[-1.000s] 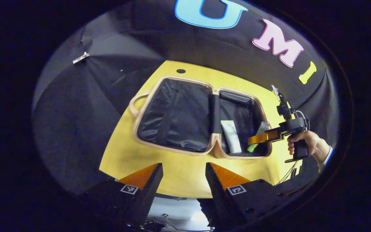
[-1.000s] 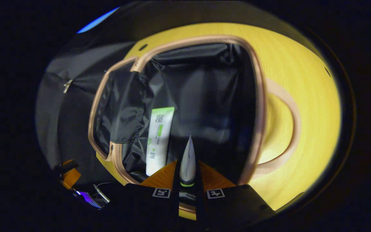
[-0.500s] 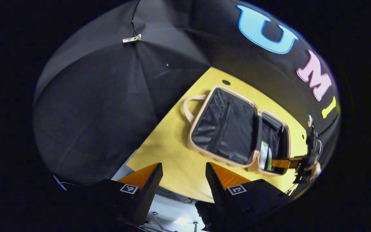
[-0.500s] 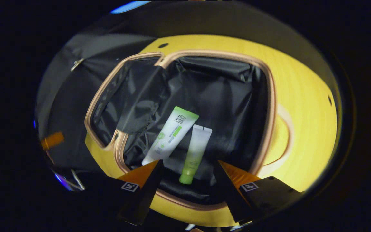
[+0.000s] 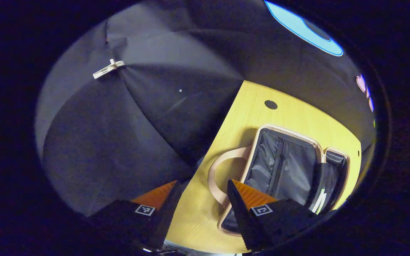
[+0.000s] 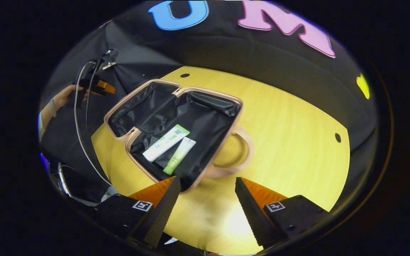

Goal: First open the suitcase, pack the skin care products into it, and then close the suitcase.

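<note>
The pink suitcase (image 6: 133, 133) lies open on the yellow table (image 6: 290, 142), black lining up. In its nearer half rest a white tube with green print (image 6: 166, 142) and a pale green tube (image 6: 179, 156), side by side. My right gripper (image 6: 206, 192) hovers open above the table's near side, just short of the case's handle (image 6: 242, 156), holding nothing. In the left gripper view, the left gripper (image 5: 203, 199) is open over the table by the other handle (image 5: 217, 174), beside the lid half's mesh pocket (image 5: 287, 170). A hand (image 6: 57, 103) holds the left gripper (image 6: 106, 87) at far left.
The booth's black cloth wall surrounds the table on the far sides. Round holes (image 6: 337, 137) (image 6: 184, 75) sit in the tabletop. A cable (image 6: 80, 124) hangs from the left gripper down past the table's left edge. Bare tabletop extends right of the suitcase.
The right gripper opened, leaving the green tube in the suitcase beside the white one, then drew back and up. The left gripper swung over to the suitcase's lid end, near its handle.
</note>
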